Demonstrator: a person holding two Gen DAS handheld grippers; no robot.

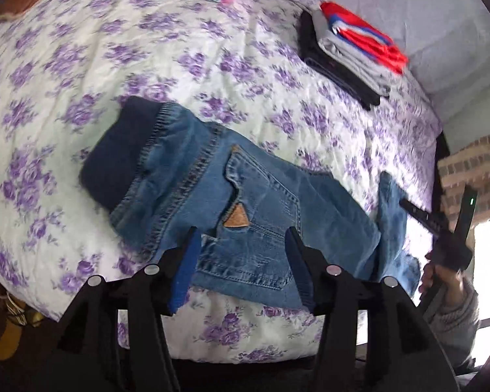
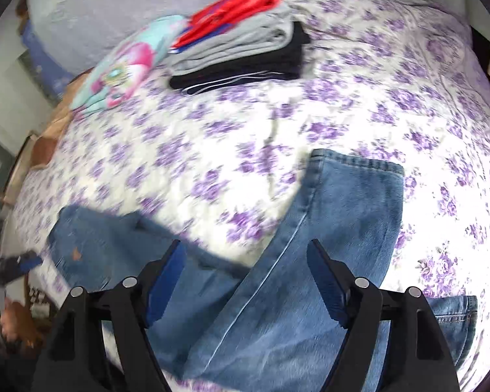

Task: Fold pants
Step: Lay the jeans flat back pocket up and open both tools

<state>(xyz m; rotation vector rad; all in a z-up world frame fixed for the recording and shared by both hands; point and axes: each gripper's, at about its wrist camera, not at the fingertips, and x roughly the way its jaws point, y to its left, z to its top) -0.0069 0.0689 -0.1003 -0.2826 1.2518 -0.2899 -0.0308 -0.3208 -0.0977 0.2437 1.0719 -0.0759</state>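
While both grippers hang spread wide and empty, jeans [image 1: 212,202] lie on the floral bedspread [image 1: 81,65].
Left gripper [image 1: 241,238]: over back pocket; waistband far-left, long axis left-to-right. Right gripper [image 2: 246,250]: over legs, hems pointing away.

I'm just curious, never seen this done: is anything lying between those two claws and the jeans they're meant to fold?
Nothing visible. The left gripper and right gripper both hang with jaws open directly over the jeans. The folded stack lies well away, farther up the bed.
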